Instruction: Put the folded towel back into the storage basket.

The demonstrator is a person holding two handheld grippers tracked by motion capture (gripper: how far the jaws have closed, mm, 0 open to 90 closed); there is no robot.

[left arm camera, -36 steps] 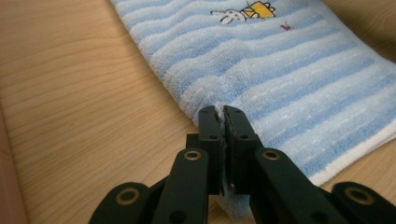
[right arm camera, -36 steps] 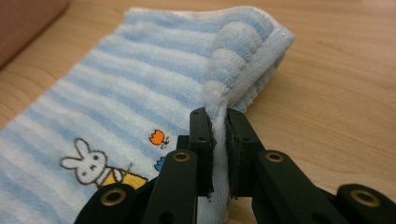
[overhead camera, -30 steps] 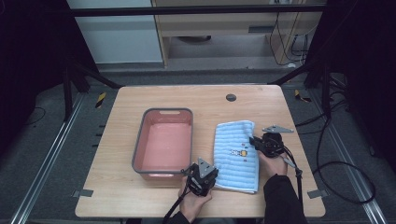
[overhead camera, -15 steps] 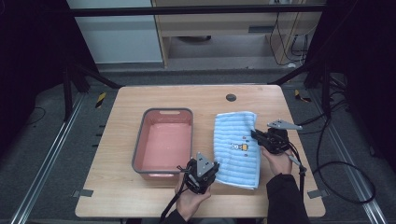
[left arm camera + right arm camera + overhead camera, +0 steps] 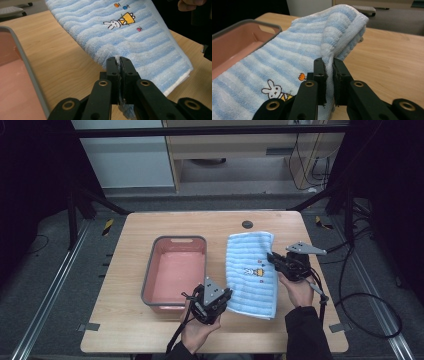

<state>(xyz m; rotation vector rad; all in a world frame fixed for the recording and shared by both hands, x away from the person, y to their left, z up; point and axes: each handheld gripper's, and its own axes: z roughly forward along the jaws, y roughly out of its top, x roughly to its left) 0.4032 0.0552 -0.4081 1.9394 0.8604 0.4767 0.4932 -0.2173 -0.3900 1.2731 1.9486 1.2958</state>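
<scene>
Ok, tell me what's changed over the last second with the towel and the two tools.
The right tool has slid away from the person along the towel's right edge, lifting that edge. The left tool has stayed at the towel's near left edge. Both tools remain shut on the cloth. The towel's far corner now looks turned up. The pink tub has not moved.

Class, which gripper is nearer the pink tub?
Left. The left gripper, clamped on the towel, sits beside the pink tub; the right gripper is across the towel.

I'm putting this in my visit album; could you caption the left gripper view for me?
The left gripper pinches the edge of a blue striped towel with a bunny picture, beside a pink bin.
</scene>
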